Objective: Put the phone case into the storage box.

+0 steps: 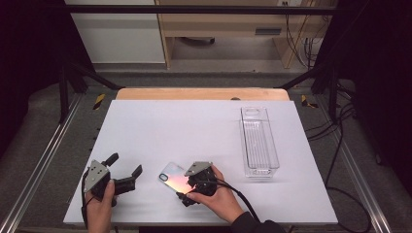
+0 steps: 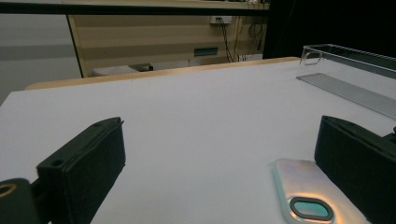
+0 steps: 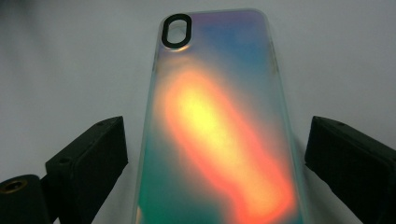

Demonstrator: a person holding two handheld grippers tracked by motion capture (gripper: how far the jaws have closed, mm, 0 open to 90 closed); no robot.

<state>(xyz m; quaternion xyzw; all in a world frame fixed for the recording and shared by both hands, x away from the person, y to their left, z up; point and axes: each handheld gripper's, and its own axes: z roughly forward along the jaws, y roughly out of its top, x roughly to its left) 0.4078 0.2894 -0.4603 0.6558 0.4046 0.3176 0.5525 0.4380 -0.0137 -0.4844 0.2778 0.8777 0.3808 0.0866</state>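
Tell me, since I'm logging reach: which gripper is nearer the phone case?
Right. The right gripper hangs directly over the phone case, open jaws straddling it. The left gripper, also open, sits farther off to the case's left.

Iridescent glossy phone case (image 3: 219, 135): lower end cut off by frame edge; in the high view, partly hidden beneath the right gripper (image 1: 187, 191).
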